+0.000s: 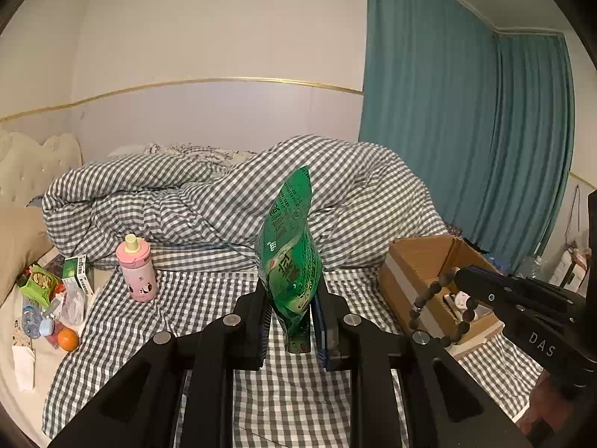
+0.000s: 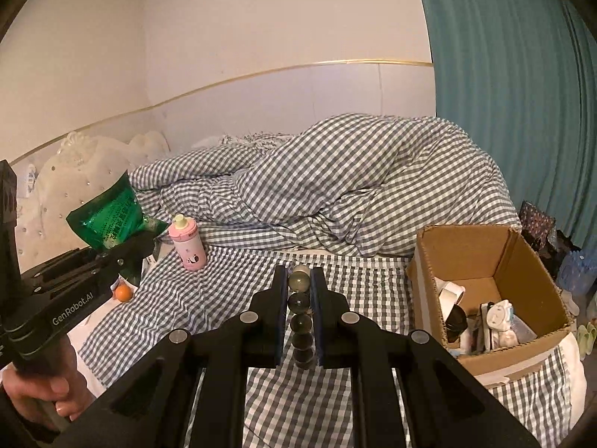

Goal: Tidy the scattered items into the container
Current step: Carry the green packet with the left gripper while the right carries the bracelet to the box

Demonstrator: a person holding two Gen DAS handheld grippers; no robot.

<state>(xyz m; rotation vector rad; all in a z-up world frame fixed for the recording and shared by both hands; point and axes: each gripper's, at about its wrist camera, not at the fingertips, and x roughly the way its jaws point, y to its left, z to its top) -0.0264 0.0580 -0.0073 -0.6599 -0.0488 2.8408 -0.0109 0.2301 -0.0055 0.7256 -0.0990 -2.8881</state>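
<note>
Left wrist view shows the left gripper (image 1: 291, 313) clamping a green snack bag (image 1: 291, 261) and the right gripper (image 2: 300, 298) pinching a bead bracelet (image 2: 301, 313), both seemingly mid-carry; next, release each over the cardboard box (image 2: 530, 261).

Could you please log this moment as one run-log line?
left tool: shut on green foil snack bag | right tool: shut on dark round-bead bracelet | open brown cardboard box: neither item inside yet

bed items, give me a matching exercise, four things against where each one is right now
Things:
1. green snack bag
2. bead bracelet
3. pink bottle
4. orange

Places:
A. clamped in the right hand-held gripper
B. lying by the clutter at the bed's left edge
C. clamped in the left hand-held gripper
D. standing upright on the checked sheet

Pairs: 1-C, 2-A, 3-D, 4-B
</note>
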